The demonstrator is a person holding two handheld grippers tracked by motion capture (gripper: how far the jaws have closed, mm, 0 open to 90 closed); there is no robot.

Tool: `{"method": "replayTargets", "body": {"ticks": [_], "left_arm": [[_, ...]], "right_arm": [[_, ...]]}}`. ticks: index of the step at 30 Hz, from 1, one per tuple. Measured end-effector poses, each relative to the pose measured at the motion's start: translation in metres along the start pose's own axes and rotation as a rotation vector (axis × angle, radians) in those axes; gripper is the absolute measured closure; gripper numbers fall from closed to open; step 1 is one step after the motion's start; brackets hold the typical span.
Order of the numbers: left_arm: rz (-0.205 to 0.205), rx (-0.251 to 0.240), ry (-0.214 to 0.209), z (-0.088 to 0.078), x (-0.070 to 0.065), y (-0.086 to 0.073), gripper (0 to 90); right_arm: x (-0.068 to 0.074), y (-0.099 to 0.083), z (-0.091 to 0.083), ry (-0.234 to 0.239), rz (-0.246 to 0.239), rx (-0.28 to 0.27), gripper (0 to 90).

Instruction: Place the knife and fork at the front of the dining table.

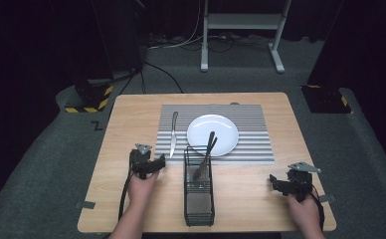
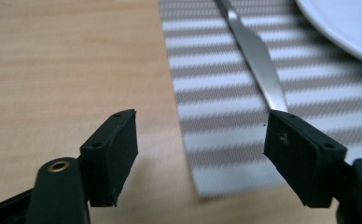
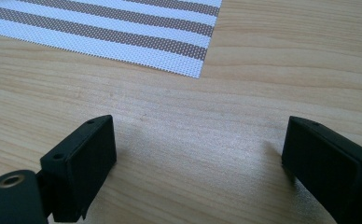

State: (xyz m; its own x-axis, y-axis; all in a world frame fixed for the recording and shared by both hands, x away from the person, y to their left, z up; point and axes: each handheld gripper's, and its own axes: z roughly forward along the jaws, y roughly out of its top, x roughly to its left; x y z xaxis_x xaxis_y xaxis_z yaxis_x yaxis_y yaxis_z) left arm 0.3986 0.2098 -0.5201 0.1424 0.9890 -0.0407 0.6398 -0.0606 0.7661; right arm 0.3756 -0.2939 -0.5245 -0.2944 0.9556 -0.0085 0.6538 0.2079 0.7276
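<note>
A silver knife lies along the left part of the striped placemat, beside a white plate. My left gripper hovers just short of the knife's near end, at the placemat's front left corner. In the left gripper view its jaws stand open over the mat's corner with nothing between them. The knife blade runs down behind the right-hand jaw. My right gripper rests low at the table's front right, open over bare wood.
A black wire caddy stands in front of the plate, between the two hands. Dark-handled utensils in it lean out over the plate's rim. The placemat's corner lies ahead of the right gripper.
</note>
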Motion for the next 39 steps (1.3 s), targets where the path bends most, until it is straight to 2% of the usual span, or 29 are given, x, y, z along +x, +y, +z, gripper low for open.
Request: {"method": "replayTargets", "body": {"ticks": [1,3,5,6,7,10,12,14,16,17,19,23,27,28,31,38,39], "left_arm": [[0.010,0.000,0.005,-0.003,0.001,-0.003,21.2],[0.066,0.029,0.049,-0.011,0.002,-0.013,17.5],[0.108,0.059,0.076,-0.017,0.001,-0.020,14.4],[0.122,0.050,0.075,-0.026,0.003,-0.028,14.7],[0.122,0.050,0.075,-0.026,0.003,-0.028,14.6],[0.094,0.031,0.040,-0.033,0.006,-0.038,14.2],[0.076,0.039,0.025,-0.037,0.007,-0.042,13.3],[0.069,0.043,0.020,-0.039,0.007,-0.044,13.1],[0.033,0.052,0.017,-0.040,0.008,-0.044,13.6],[0.032,0.052,0.017,-0.040,0.008,-0.045,13.6],[0.043,0.047,0.023,-0.041,0.007,-0.045,14.8],[0.044,0.051,0.013,-0.041,0.008,-0.045,14.4],[0.045,0.050,0.001,-0.040,0.009,-0.045,14.0],[0.046,0.050,-0.001,-0.040,0.009,-0.045,14.0],[0.049,0.053,-0.001,-0.040,0.010,-0.045,14.0],[0.050,0.053,-0.003,-0.040,0.010,-0.045,13.9],[0.049,0.052,-0.003,-0.040,0.010,-0.045,13.9]], "right_arm": [[0.000,0.000,0.000,0.002,-0.001,0.000,9.8],[0.000,0.000,0.000,0.012,-0.011,0.001,9.8],[0.001,0.000,0.000,0.019,-0.016,0.000,10.1],[0.001,0.000,0.000,0.020,-0.016,0.000,10.2],[0.001,0.000,0.000,0.020,-0.016,0.000,10.2],[0.001,0.000,-0.001,0.020,-0.020,-0.005,13.5],[0.001,-0.001,-0.003,0.023,-0.025,-0.014,13.9],[0.003,-0.003,-0.005,0.026,-0.046,-0.041,14.4],[0.007,-0.003,-0.010,0.038,-0.054,-0.065,14.3],[0.010,-0.002,-0.013,0.050,-0.049,-0.095,14.2],[0.020,0.001,-0.022,0.075,-0.091,-0.163,13.5],[0.033,0.005,-0.030,0.102,-0.102,-0.224,12.4],[0.042,0.007,-0.034,0.106,-0.106,-0.253,12.1],[0.046,0.009,-0.036,0.121,-0.091,-0.263,11.7],[0.051,0.011,-0.038,0.136,-0.085,-0.268,11.7],[0.071,0.025,-0.054,0.146,-0.134,-0.328,12.1],[0.077,0.032,-0.058,0.150,-0.135,-0.360,12.1]]}}
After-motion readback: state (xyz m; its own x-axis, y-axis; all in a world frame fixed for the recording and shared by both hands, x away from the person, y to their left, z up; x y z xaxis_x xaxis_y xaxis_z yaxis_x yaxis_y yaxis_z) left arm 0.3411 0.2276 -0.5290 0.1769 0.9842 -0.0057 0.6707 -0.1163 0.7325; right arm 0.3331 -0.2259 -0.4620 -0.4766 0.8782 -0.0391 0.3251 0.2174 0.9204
